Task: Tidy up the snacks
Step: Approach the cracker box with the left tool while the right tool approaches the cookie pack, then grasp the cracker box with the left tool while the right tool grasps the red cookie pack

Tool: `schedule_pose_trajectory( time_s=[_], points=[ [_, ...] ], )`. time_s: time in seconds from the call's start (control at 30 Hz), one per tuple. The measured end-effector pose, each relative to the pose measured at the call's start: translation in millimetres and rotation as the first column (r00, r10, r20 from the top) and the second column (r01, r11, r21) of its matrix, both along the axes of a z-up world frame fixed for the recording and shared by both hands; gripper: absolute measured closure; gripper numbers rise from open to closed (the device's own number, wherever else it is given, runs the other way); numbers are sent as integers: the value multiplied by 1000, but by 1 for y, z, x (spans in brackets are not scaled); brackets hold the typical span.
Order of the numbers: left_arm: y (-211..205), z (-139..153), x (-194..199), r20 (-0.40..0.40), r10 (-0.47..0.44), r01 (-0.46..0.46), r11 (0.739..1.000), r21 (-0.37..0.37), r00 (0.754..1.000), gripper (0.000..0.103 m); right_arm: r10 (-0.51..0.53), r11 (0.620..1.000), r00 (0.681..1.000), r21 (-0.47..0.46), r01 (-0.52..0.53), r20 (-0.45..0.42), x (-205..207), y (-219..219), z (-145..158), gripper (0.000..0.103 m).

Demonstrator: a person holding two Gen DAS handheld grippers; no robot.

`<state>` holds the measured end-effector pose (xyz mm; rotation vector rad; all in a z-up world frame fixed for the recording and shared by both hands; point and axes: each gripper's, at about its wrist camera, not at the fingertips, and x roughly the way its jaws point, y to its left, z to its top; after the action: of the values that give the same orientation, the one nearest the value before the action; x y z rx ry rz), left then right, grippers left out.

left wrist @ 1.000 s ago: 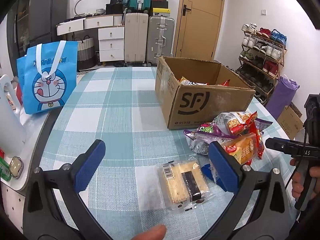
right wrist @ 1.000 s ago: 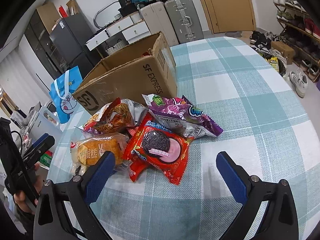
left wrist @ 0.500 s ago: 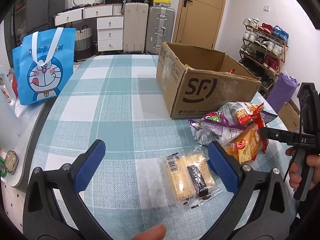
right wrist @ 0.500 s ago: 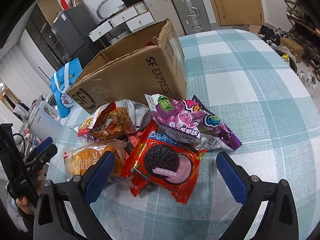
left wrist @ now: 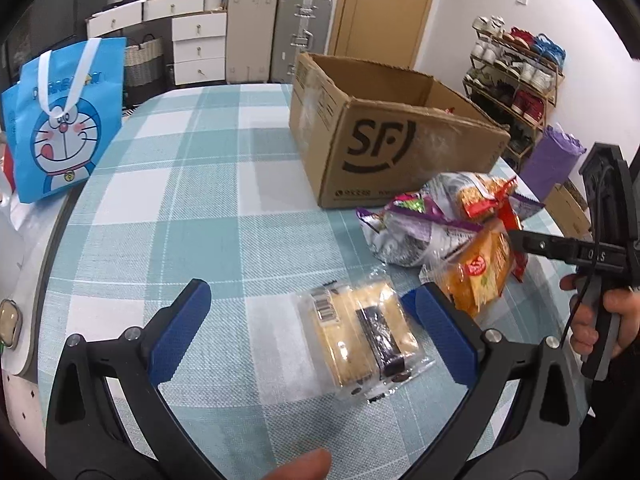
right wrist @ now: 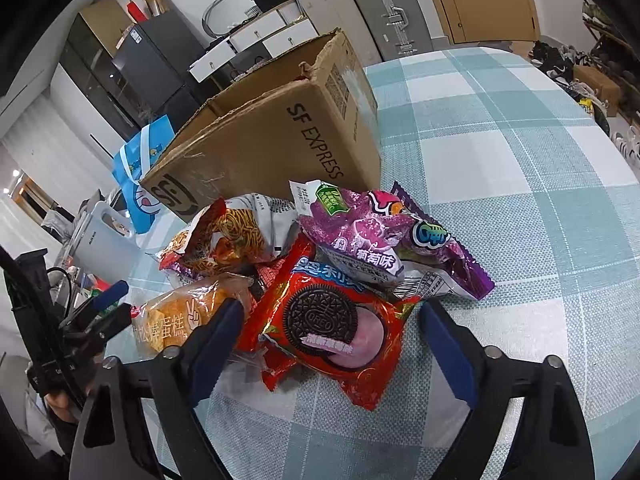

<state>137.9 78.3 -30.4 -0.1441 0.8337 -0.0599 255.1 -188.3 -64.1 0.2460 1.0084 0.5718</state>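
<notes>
My left gripper point(left wrist: 316, 328) is open over a clear-wrapped sandwich cake point(left wrist: 362, 334) that lies on the checked tablecloth, nearer its right finger. My right gripper point(right wrist: 330, 334) is open and straddles a red Oreo packet point(right wrist: 332, 328). Behind that packet lie a purple grape-flavour bag point(right wrist: 380, 246), a noodle snack bag point(right wrist: 224, 240) and an orange cake bag point(right wrist: 176, 322). The open SF cardboard box point(left wrist: 384, 136) stands behind the pile and also shows in the right wrist view point(right wrist: 280, 132). The pile also shows in the left wrist view point(left wrist: 448, 228).
A blue Doraemon bag point(left wrist: 64, 116) stands at the table's left edge. A white appliance point(right wrist: 102, 236) sits beside the table. Suitcases, drawers and a door are behind the table, a shoe rack point(left wrist: 516, 76) to the right.
Both grippers have moved forward and down toward the snacks. The right gripper has come in around the Oreo packet; the left has closed in on the sandwich cake.
</notes>
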Motion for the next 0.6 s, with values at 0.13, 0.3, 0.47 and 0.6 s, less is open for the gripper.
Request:
schedule_pose_trajectory(
  time_s=[0.13, 0.3, 0.47, 0.6],
  points=[
    [-10, -8, 2, -30, -35, 36, 999, 19, 999, 1, 10, 1000, 1000, 19, -10, 9, -2, -2, -1, 24],
    [-13, -16, 5, -54, -50, 51, 999, 16, 997, 1, 29, 998, 999, 57, -31, 38, -8, -5, 1, 42],
    [-12, -19, 6, -67, -52, 53, 999, 11, 996, 1, 20, 996, 998, 84, -25, 54, -16, -12, 3, 48],
    [-13, -19, 6, -72, -62, 63, 998, 16, 996, 1, 14, 995, 998, 100, -19, 58, -22, -17, 4, 49]
  ],
)
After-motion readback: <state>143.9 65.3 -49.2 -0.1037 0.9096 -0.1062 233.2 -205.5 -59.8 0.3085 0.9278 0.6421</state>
